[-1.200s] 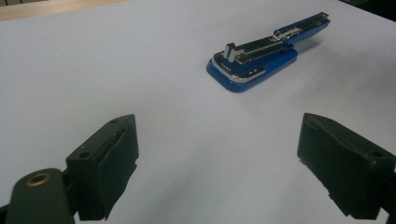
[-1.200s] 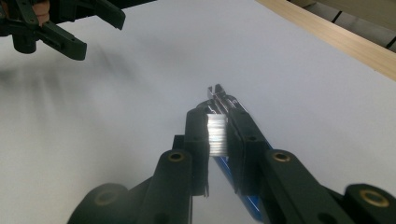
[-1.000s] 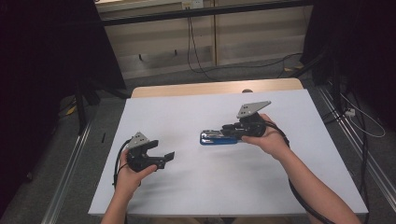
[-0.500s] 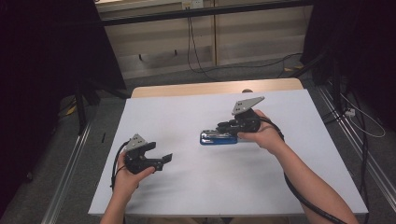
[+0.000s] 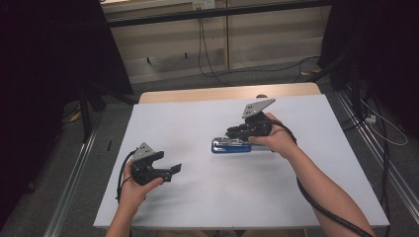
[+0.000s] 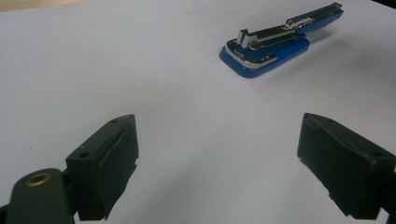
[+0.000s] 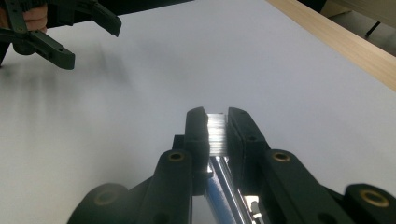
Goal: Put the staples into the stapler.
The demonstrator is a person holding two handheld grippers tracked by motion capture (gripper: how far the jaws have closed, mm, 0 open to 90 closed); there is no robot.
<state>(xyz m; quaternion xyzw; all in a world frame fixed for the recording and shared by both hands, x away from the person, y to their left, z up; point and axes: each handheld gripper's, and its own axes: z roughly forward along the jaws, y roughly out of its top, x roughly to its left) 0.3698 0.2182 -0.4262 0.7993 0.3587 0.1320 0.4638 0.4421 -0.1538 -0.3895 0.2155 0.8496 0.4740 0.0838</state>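
**Stapler on desk, metal part gripped**

Left tongs (image 5: 174, 169): spread wide, empty, resting low on the white desk (image 5: 197, 128). Blue stapler (image 5: 232, 146): mid-desk, lying open. Right tongs (image 5: 232, 133): clamped on its shiny metal strip (image 7: 216, 133). Grasp done; whatever follows remains.

A blue stapler (image 5: 232, 146) with a chrome upper arm lies flat just right of centre in the high view, long axis left to right. In the left gripper view it sits upper right (image 6: 273, 42), chrome top opened upward.
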